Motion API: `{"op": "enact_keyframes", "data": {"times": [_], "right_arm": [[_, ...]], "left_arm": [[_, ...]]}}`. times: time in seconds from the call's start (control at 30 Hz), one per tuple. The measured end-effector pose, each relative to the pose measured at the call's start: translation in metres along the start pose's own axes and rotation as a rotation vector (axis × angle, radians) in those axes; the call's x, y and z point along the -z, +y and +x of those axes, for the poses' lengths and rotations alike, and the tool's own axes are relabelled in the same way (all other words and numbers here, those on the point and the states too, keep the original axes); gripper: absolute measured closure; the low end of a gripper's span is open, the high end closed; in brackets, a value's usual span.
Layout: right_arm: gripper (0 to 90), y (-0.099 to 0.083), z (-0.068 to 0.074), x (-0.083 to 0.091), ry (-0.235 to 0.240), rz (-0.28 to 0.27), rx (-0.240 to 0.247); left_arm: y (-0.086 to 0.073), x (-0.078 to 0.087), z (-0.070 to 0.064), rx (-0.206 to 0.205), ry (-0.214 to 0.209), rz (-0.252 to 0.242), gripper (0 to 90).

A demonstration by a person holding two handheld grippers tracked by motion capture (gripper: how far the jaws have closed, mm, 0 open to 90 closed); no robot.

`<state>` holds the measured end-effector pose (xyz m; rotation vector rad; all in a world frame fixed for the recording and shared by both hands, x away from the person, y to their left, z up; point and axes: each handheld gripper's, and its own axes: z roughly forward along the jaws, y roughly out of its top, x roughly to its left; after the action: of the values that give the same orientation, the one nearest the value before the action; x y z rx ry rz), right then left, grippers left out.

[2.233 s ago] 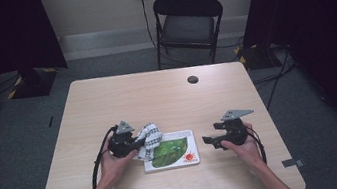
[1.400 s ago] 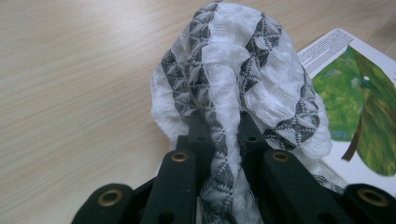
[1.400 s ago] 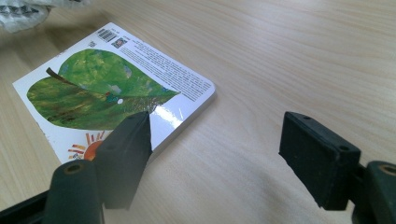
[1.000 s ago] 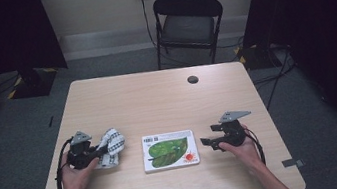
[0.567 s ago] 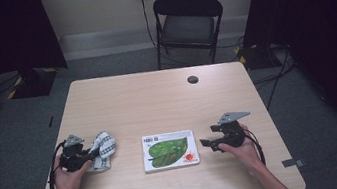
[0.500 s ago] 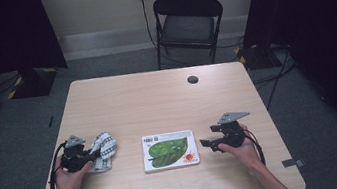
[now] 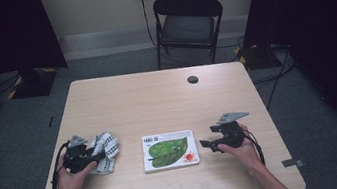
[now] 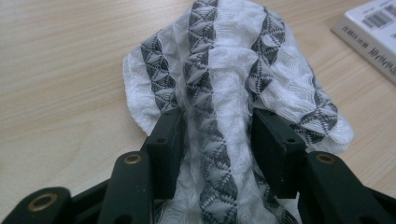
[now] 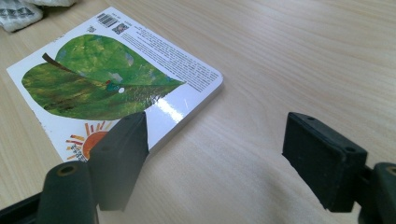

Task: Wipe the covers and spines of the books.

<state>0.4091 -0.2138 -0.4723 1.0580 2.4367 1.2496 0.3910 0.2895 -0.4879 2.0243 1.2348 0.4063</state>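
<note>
A white cloth with grey checked stripes (image 7: pixel 105 146) lies bunched on the wooden table (image 7: pixel 157 101) near its left front. My left gripper (image 7: pixel 94 157) is shut on the cloth (image 8: pixel 219 70), a thick fold of which is pinched between the two jaws of the left gripper (image 8: pixel 217 137). A board book with a green leaf and a small sun on its cover (image 7: pixel 169 150) lies flat at the front middle. My right gripper (image 7: pixel 206 144) rests just right of the book (image 9: pixel 107 79); the right gripper (image 9: pixel 215 140) is open, with bare table between its jaws.
A small black round disc (image 7: pixel 193 79) sits on the table toward the far right. A black folding chair (image 7: pixel 187 21) stands behind the far edge. A corner of the cloth (image 9: pixel 18 11) shows beyond the book.
My left gripper has dragged the cloth off the book's left end and out to the table's left side, then nearly stopped. The right gripper and the book have stayed put.
</note>
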Motion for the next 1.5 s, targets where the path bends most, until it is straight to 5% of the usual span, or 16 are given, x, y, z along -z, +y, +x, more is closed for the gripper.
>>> {"op": "enact_keyframes", "data": {"times": [0.3,0.57,0.8,1.0,1.3,1.5], "right_arm": [[22.2,0.000,0.000,0.000,0.001,-0.002,0.001],[22.3,0.000,0.001,-0.001,0.004,0.000,0.004],[22.5,0.000,0.001,-0.001,0.002,-0.004,0.006],[23.2,0.001,0.001,0.000,0.001,-0.014,0.011],[23.6,0.003,0.003,0.001,0.005,-0.015,0.019],[23.5,0.020,0.010,0.001,0.014,-0.004,0.047]], "left_arm": [[0.002,-0.001,0.006,0.011,0.025,0.007,48.4],[0.001,-0.004,-0.003,-0.077,0.050,0.023,37.2],[0.005,0.000,-0.001,-0.021,0.063,-0.005,24.6],[0.016,0.018,-0.005,0.085,0.024,-0.103,16.5],[0.035,0.028,-0.030,0.035,-0.014,-0.156,18.4],[0.054,0.020,-0.056,-0.043,-0.048,-0.165,33.5]]}}
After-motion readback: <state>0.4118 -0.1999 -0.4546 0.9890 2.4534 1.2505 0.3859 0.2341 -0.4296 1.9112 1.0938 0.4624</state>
